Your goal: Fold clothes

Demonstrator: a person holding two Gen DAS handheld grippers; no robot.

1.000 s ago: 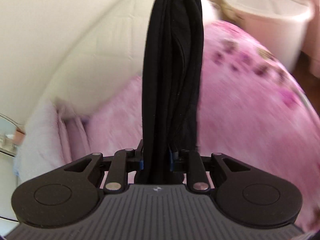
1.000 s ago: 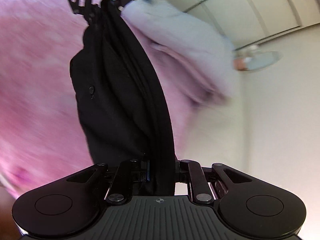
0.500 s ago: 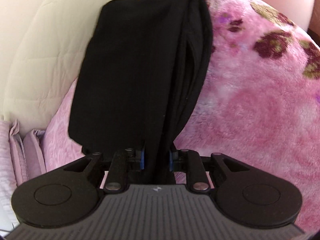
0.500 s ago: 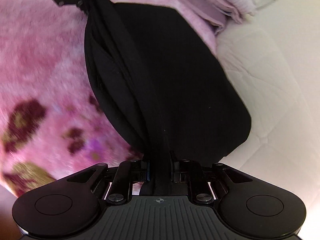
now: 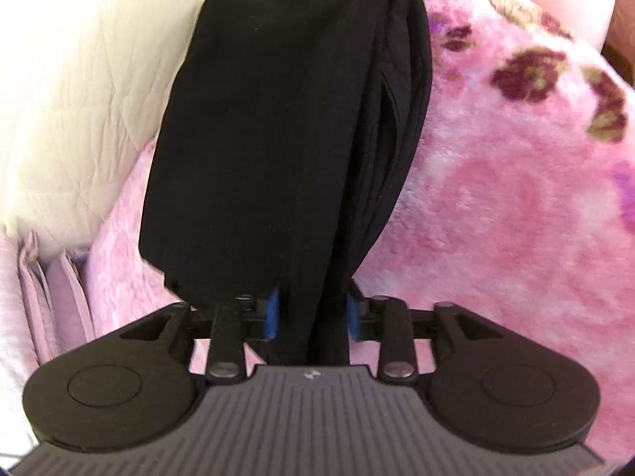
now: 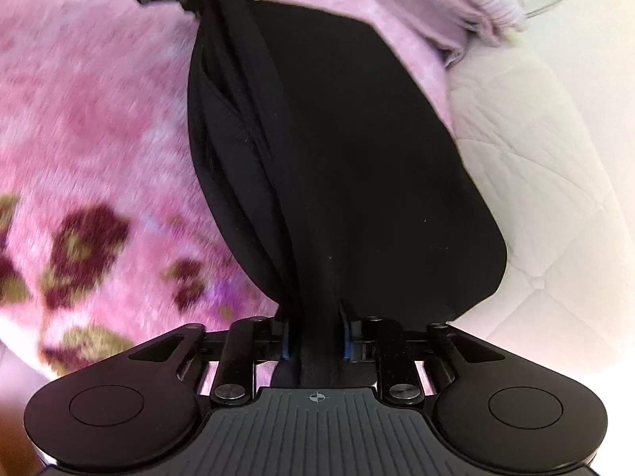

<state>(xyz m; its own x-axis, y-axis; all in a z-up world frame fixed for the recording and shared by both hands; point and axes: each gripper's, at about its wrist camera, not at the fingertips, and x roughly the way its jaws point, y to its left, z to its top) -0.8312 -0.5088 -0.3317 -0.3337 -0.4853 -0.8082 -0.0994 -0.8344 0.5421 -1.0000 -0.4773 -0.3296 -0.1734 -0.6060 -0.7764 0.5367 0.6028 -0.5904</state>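
In the left wrist view my left gripper (image 5: 311, 313) had just been opening its jaws, blue pads standing off the black garment (image 5: 278, 127) that lay between them on the pink blanket (image 5: 496, 218); I feared the bunched edge would spring loose and spoil the fold. In the right wrist view my right gripper (image 6: 315, 337) had been opening likewise, cloth between slack jaws; I saw no containers.

Right hand-held gripper (image 6: 315, 337), jaws just opening, straddles black garment (image 6: 357, 166) on pink blanket (image 6: 99, 119).
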